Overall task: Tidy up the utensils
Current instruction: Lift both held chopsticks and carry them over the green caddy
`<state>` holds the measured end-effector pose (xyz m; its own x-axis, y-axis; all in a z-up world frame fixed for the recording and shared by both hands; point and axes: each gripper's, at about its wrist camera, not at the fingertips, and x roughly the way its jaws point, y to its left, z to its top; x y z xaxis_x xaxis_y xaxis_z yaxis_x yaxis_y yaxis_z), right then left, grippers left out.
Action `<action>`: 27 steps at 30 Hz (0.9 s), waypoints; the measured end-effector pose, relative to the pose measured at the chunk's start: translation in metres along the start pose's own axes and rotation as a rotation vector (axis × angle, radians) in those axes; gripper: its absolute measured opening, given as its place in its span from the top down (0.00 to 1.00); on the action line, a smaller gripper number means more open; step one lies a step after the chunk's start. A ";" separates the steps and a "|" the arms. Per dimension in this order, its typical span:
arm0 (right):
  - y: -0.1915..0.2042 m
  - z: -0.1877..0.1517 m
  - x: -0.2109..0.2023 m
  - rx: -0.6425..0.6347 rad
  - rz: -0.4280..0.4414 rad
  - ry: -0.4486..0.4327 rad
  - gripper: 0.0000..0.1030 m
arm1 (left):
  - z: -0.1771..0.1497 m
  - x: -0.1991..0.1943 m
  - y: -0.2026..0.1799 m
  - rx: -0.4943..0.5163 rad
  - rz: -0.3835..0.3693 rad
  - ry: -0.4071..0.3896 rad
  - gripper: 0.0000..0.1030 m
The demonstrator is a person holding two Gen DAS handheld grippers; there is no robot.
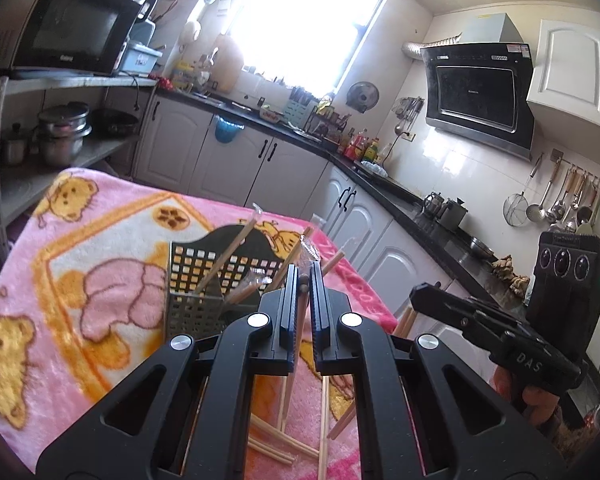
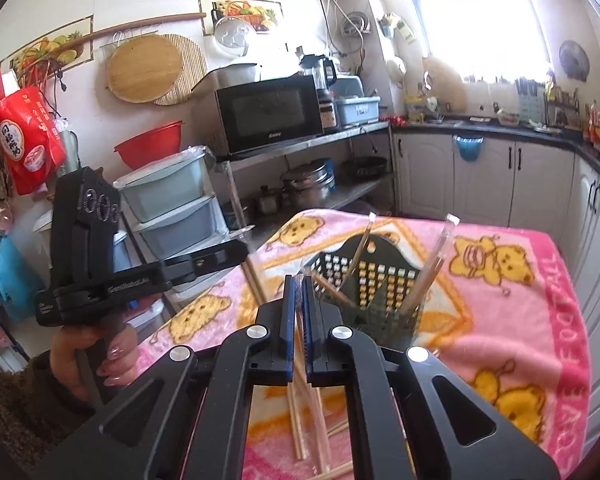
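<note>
Since each tool (image 1: 304,276) (image 2: 299,286) is clamped on what looks like one chopstick (image 1: 301,312), I'm lifting both toward the basket (image 2: 374,280).

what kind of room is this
A home kitchen, most likely: a range hood hangs over a dark counter, ladles and strainers hang on the tiled wall, and a microwave sits on a metal shelf above stacked pots.

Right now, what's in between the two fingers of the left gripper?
A wooden chopstick is pinched between the fingers of the left gripper. The left wrist view shows it.
</note>
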<state>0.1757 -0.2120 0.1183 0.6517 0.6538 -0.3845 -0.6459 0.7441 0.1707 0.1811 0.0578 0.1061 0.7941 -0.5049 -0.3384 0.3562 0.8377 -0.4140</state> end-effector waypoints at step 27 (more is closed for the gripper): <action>0.014 0.094 0.009 -0.090 0.001 -0.185 0.96 | 0.089 -0.043 0.000 0.121 0.100 -0.187 0.97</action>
<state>0.2094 -0.1827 0.2024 0.7080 0.6744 -0.2096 -0.6737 0.7340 0.0860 0.1913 0.0980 0.1960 0.9019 -0.3800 -0.2056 0.3184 0.9062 -0.2782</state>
